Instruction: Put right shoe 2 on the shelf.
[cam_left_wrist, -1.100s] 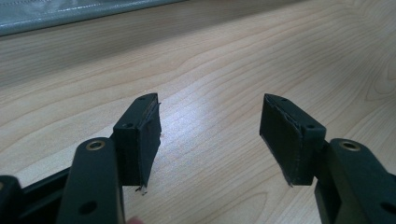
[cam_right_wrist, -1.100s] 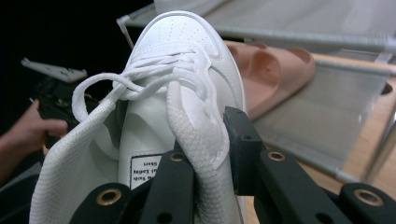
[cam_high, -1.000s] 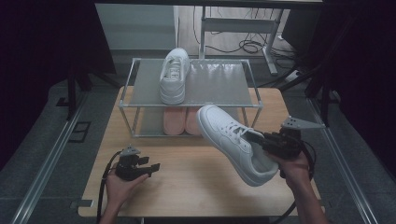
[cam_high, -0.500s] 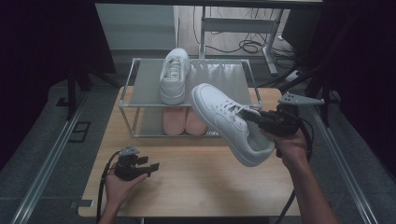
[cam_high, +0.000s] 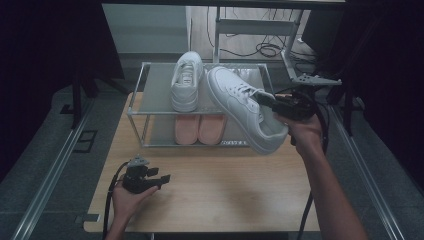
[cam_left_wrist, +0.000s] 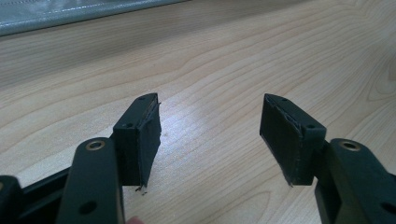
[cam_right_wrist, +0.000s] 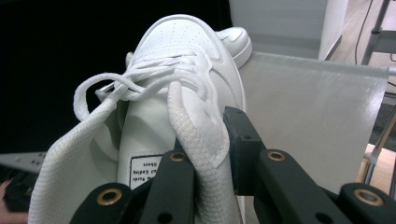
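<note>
The right gripper (cam_high: 267, 101) was held up at the far right, its arm stretched forward and its jaws clamped on the side of a white shoe (cam_high: 245, 107). The left gripper (cam_high: 162, 178) lay low at the near left, cradled in the hand, jaws spread wide and pointing right.

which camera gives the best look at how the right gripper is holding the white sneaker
The right gripper view: its jaws clamp the white sneaker at the collar by the tongue, up close. The high view shows the right gripper and the whole sneaker lifted beside the rack, but the grip is small. The left gripper view shows bare table.
</note>
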